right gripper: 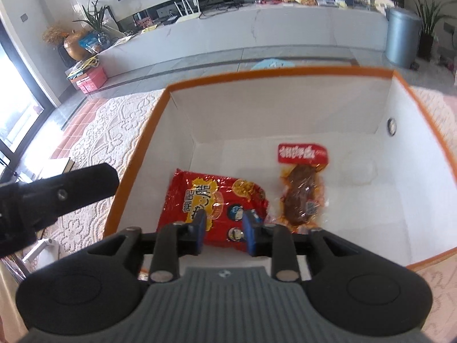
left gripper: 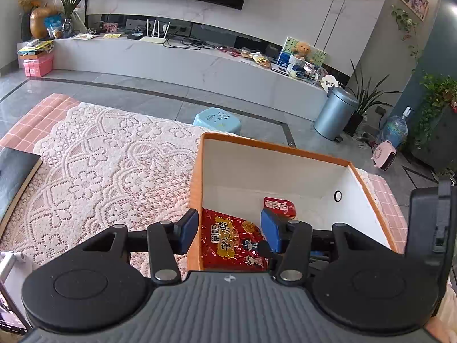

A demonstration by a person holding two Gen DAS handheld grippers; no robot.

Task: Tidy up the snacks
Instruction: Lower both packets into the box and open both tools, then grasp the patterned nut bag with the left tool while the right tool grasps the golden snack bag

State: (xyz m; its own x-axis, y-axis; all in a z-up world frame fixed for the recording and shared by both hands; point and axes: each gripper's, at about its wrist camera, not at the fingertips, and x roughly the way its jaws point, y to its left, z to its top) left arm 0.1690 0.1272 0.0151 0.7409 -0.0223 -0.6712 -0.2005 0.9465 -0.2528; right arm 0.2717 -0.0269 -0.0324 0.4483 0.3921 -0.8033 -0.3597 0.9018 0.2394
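Note:
An orange-rimmed box with white inside [left gripper: 274, 145] [right gripper: 280, 73] stands on a lace-covered table. Inside it lie a red noodle-snack packet [left gripper: 228, 240] [right gripper: 211, 197] and a clear packet of brown meat with a red header [right gripper: 302, 188] [left gripper: 278, 205]. My left gripper [left gripper: 228, 231] is open and straddles the box's left wall, over the red packet. My right gripper [right gripper: 224, 228] is open and empty, hovering over the red packet inside the box. The left gripper's body [right gripper: 57, 191] shows in the right wrist view.
A white lace cloth [left gripper: 108, 165] covers the pink-checked table. A dark book [left gripper: 14, 177] lies at the left edge. On the floor beyond are a blue stool [left gripper: 217, 120] and a metal bin [left gripper: 334, 111].

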